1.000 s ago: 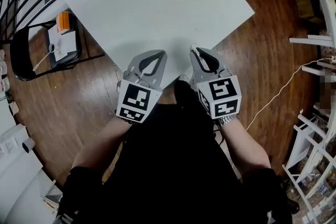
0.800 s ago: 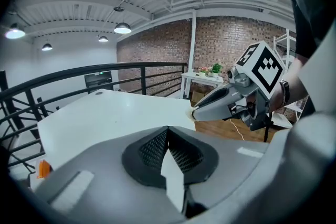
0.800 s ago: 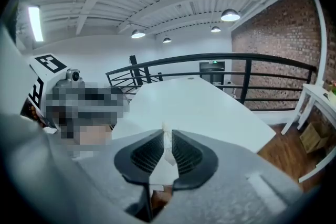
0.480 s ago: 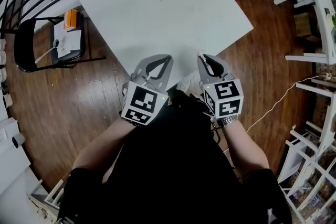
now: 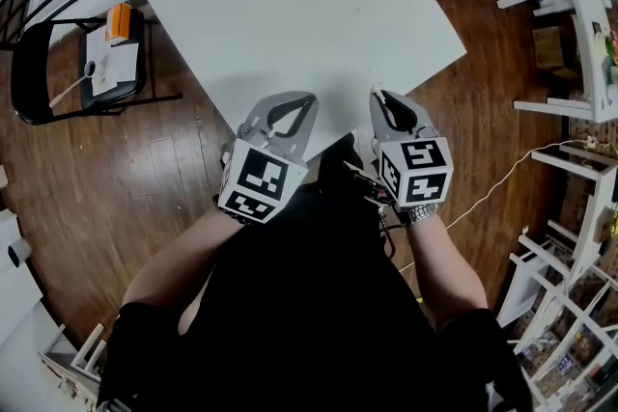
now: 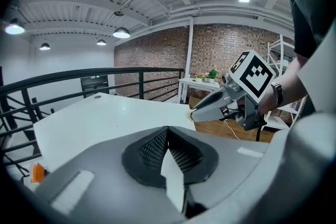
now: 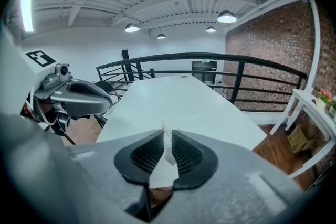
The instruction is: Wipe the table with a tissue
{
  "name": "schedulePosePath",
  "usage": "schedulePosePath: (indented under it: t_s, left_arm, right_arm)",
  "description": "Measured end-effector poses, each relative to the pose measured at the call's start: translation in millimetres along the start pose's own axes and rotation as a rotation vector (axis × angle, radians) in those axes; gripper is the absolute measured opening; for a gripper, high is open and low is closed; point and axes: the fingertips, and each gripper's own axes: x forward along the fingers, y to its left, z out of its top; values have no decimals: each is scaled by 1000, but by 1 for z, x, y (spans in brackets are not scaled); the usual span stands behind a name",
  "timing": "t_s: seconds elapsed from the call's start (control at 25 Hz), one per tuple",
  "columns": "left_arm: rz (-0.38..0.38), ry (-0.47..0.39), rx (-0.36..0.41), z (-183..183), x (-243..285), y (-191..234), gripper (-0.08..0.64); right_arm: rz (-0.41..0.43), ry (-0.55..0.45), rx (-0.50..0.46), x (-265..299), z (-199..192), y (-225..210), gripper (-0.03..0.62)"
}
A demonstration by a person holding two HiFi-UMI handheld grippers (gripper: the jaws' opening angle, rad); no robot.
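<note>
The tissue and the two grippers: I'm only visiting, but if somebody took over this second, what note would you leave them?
Left gripper: shut, nothing seen in it, by the table's near corner.
Right gripper: shut on the tissue, a small white scrap poking up between its jaws.
Table: white, in front of both grippers.
Done: tissue is in the gripper.
Left: bring the tissue down onto the top and wipe; it does not appear to touch the table yet.

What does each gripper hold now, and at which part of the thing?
The right gripper pinches a white tissue by a thin edge between its pads. The left gripper is shut, apparently on nothing.
</note>
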Motion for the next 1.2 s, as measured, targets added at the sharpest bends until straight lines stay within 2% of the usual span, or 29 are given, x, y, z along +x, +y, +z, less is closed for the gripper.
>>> schedulePosePath:
  t_s: [0.64, 1.2]
  left_arm:
    - [94, 147, -107, -10, 80, 12, 17]
    - [124, 232, -162, -32, 107, 18, 17]
  right_arm:
    - [236, 171, -111, 68, -36, -28, 35]
    - [321, 246, -105, 95, -56, -39, 35]
